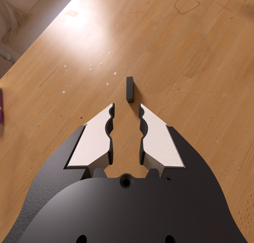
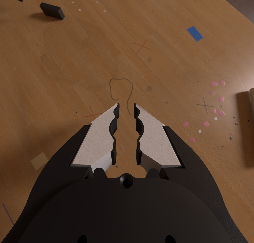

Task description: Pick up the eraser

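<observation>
One eraser (image 1: 129, 89) just beyond left claw (image 1: 126, 105)

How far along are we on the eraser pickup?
Done: the left gripper is open and lined up, with the black eraser just ahead of its fingers. In hand: nothing; the eraser lies on the wooden table, untouched. Left: advance, close, lift. The right gripper is open and far from the eraser.

Lighting: bright glare patch, upper left of scuffed wooden tabletop (image 1: 178, 74); right wrist view dimmer; soft shadows; edges blurred.
</observation>
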{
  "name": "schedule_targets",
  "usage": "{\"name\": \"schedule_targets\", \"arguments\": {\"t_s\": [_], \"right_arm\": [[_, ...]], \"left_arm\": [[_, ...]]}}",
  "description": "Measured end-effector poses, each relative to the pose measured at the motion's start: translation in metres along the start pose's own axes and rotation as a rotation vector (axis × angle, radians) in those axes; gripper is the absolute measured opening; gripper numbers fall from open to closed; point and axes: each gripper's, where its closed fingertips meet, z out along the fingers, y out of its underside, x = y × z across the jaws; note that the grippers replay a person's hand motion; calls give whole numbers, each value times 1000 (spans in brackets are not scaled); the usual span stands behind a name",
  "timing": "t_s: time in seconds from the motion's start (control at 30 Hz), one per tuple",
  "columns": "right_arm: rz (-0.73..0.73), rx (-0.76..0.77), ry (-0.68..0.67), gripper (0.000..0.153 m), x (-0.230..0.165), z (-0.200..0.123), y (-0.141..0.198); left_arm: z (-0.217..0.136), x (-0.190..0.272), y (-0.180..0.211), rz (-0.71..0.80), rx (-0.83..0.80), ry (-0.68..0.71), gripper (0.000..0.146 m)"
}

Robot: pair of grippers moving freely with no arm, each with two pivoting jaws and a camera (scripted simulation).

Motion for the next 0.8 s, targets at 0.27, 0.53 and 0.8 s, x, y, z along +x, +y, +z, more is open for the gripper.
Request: {"name": "schedule_targets", "arguments": {"t_s": [0.27, 0.53, 0.8], "right_arm": [[-4, 20, -23, 19, -23, 5, 2], [-5, 31, -45, 16, -28, 8, 4], [-32, 97, -93, 15, -48, -2, -12]], "left_arm": [[42, 7, -5, -17, -101, 70, 29], [54, 7, -4, -76, -113, 74, 11], [28, 23, -5, -26, -63, 50, 11]]}}
